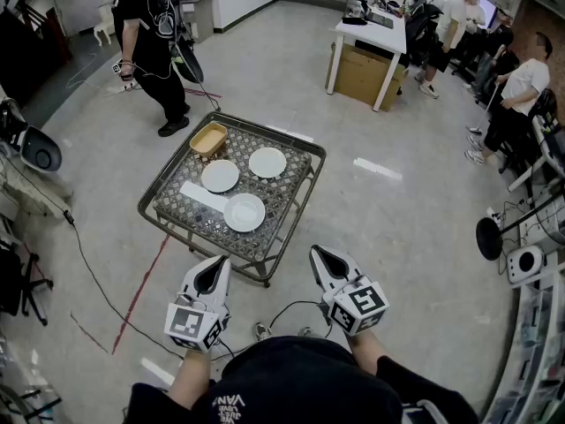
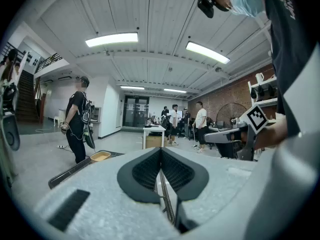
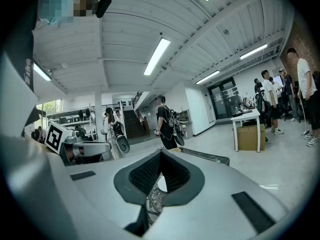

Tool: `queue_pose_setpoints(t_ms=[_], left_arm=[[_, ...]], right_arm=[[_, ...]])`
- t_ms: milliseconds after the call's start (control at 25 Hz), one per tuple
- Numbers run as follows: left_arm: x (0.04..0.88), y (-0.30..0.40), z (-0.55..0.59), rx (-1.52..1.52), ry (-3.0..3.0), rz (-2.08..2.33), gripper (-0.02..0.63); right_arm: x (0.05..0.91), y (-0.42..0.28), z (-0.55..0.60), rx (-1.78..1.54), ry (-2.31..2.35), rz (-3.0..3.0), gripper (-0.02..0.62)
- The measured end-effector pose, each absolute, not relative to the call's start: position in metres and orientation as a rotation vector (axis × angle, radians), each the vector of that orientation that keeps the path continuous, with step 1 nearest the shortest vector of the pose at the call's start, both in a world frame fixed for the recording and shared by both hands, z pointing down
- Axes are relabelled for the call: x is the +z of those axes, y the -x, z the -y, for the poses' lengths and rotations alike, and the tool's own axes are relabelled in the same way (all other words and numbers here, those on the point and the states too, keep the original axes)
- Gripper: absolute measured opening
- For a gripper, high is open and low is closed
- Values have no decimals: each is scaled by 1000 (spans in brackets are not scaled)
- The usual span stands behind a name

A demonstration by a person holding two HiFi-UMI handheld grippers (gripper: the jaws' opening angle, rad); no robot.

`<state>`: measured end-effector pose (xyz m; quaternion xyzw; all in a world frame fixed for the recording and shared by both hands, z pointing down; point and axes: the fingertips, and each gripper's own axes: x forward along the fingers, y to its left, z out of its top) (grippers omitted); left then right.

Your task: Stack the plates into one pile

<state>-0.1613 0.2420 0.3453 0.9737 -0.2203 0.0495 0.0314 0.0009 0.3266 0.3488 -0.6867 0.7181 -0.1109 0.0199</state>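
Grey floor [image 1: 397, 237] carries the low bench [image 1: 284, 194], where the left plate [image 1: 220, 176], far plate [image 1: 267, 162] and near plate [image 1: 244, 212] lie apart, unstacked, while I hold my left gripper [image 1: 215, 270] and right gripper [image 1: 322, 261] clenched on nothing, short of its near edge.

Glossy white plates [image 1: 244, 212], woven wicker tabletop [image 1: 288, 189], dark metal frame [image 1: 175, 159], smooth floor [image 1: 397, 228]

Held out ahead at the end of bare forearms [image 1: 189, 374], the left gripper [image 1: 210, 276] and right gripper [image 1: 325, 263] sit side by side and apart, nearly level (tips dipped slightly), jaws of each pressed together, gripping nothing.
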Motion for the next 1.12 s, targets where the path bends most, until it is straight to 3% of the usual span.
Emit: queue_pose_setpoints(t_ms=[640, 720, 880, 1000, 1120], left_arm=[[365, 130, -240, 174, -3002, 534, 26], [368, 119, -236, 186, -2995, 553, 26], [371, 95, -219, 182, -2953, 657, 37], [378, 78, -214, 188, -2882, 756, 138], [384, 60, -207, 199, -2837, 846, 147]], right_arm=[[357, -17, -310, -267, 2134, -2230, 3], [359, -30, -304, -272, 2127, -2240, 95], [370, -58, -281, -334, 2059, -2300, 95], [379, -78, -267, -394, 1985, -2389, 154], [384, -100, -253, -421, 1914, -2456, 160]])
